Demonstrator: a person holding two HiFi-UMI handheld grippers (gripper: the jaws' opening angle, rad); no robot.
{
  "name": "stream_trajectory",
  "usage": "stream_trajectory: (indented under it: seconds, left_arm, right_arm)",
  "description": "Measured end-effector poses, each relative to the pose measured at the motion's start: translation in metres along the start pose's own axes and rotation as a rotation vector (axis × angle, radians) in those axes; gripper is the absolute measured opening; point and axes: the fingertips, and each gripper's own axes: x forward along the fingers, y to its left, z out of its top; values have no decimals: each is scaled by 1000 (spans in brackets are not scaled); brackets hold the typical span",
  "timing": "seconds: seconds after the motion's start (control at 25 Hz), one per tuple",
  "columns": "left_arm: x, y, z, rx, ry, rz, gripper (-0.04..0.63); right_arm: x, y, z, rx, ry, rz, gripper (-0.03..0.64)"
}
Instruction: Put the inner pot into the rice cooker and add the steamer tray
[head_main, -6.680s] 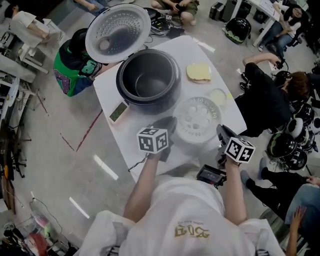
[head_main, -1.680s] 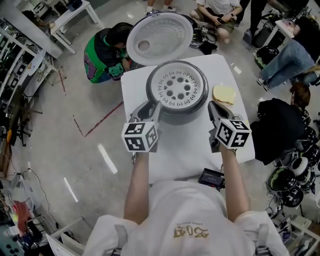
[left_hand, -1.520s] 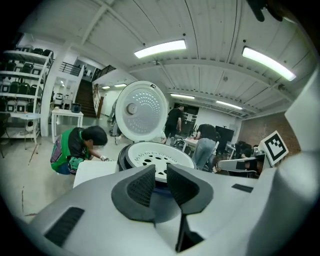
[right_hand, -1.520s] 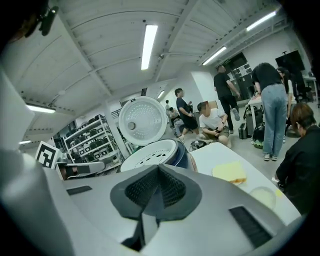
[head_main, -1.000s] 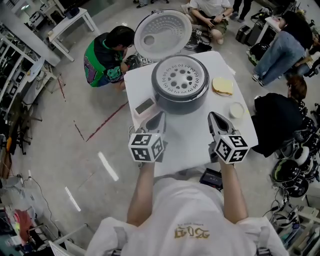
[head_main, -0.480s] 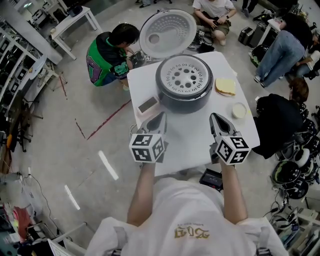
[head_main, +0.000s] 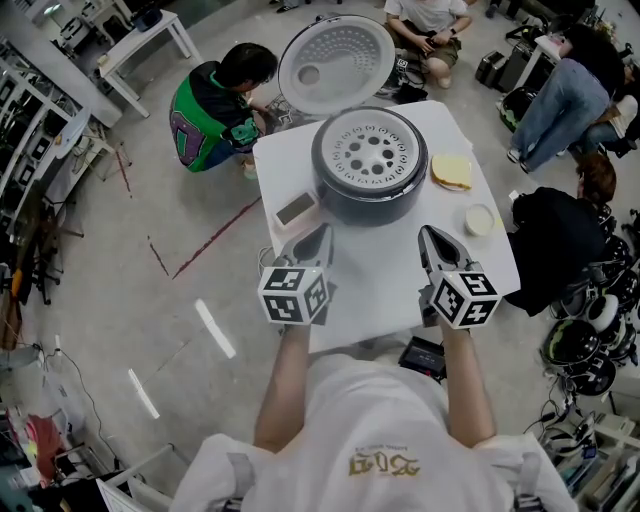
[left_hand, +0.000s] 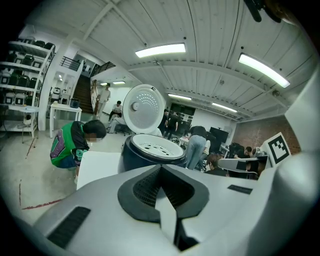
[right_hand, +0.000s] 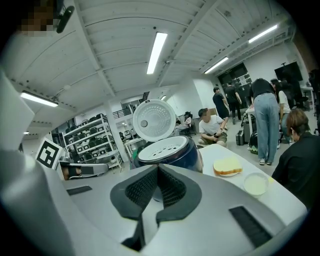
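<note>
On desk (head_main: 380, 285): tray (head_main: 370, 157) sitting in cooker (head_main: 365, 208), lid (head_main: 335, 62) standing open.
Left gripper (head_main: 320, 233) and right gripper (head_main: 428, 236) hovering short of it, jaws clenched, empty; tray looking light, stiff, likely gripping at rim.

On our white table (head_main: 370, 270) stands the rice cooker (head_main: 370, 165); right of it a yellow sponge (head_main: 451, 172) and a small round dish (head_main: 479, 219), left of it a flat grey box (head_main: 295, 210).

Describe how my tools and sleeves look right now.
Left tool and right tool match: grey bodies tapering to pointed tips, with black ribbed pads inside. Each carries a white cube with black square markers. The person wears a white short-sleeved shirt with gold print.
</note>
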Motion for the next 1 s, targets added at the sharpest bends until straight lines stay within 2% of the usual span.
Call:
stream_trajectory:
  seconds: [1.0]
  left_arm:
    - [3, -5, -5, -13, 3, -4, 15]
  right_arm:
    - [-5, -6, -5, 19, 7, 12, 11]
